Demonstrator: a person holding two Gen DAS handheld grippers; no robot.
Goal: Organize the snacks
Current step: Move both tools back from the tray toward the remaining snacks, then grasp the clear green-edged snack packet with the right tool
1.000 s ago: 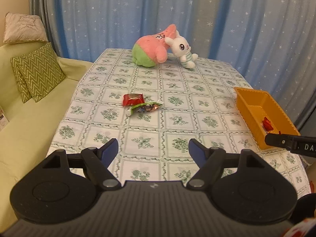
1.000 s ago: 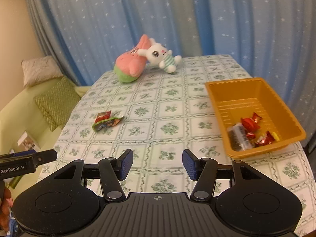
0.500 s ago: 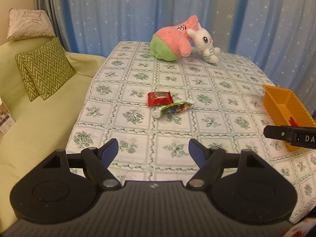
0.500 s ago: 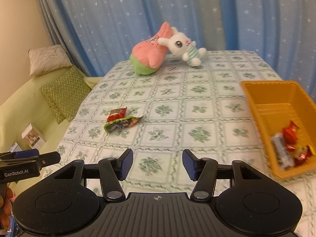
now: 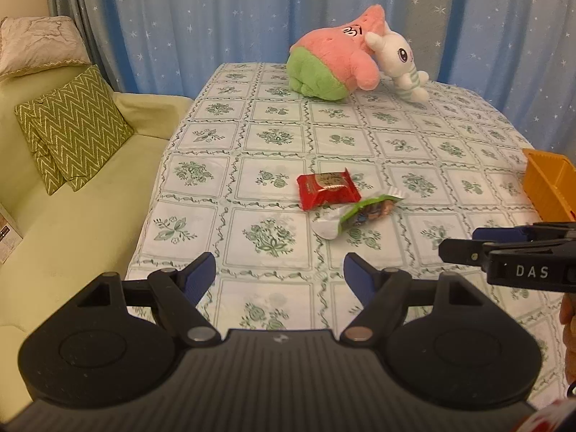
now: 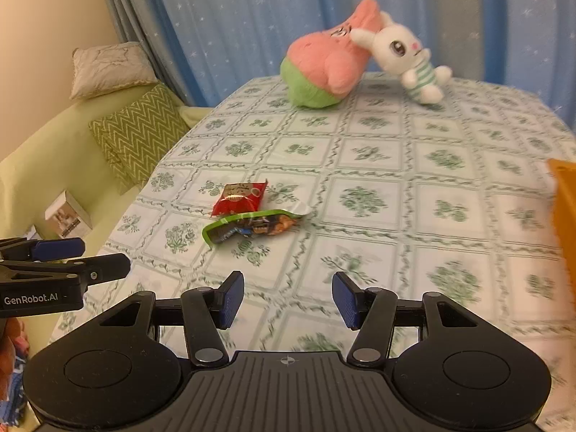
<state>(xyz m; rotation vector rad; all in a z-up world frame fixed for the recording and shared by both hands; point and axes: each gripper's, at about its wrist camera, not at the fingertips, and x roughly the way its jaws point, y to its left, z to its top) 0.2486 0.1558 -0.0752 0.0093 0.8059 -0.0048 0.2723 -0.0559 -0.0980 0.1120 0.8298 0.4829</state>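
Note:
Two snack packets lie side by side in the middle of the table: a red packet (image 5: 327, 189) (image 6: 239, 198) and a green-edged packet (image 5: 360, 212) (image 6: 252, 228) just in front of it. My left gripper (image 5: 279, 275) hovers open and empty a short way before them. My right gripper (image 6: 288, 298) is also open and empty, a little to the right of the packets. Each gripper shows side-on in the other's view, the right gripper (image 5: 475, 241) at the right edge and the left gripper (image 6: 104, 259) at the left edge. The orange bin (image 5: 547, 183) (image 6: 563, 198) sits at the table's right edge.
A pink-and-green plush (image 5: 331, 64) and a white rabbit plush (image 5: 399, 61) lie at the table's far end before a blue star curtain. A green sofa with zigzag cushions (image 5: 72, 129) runs along the table's left side. A small box (image 6: 68, 214) rests on the sofa.
Both grippers have moved forward and lower toward the two packets, which now look larger. The orange bin has slid toward the right edge of both views. Both gripper openings are unchanged.

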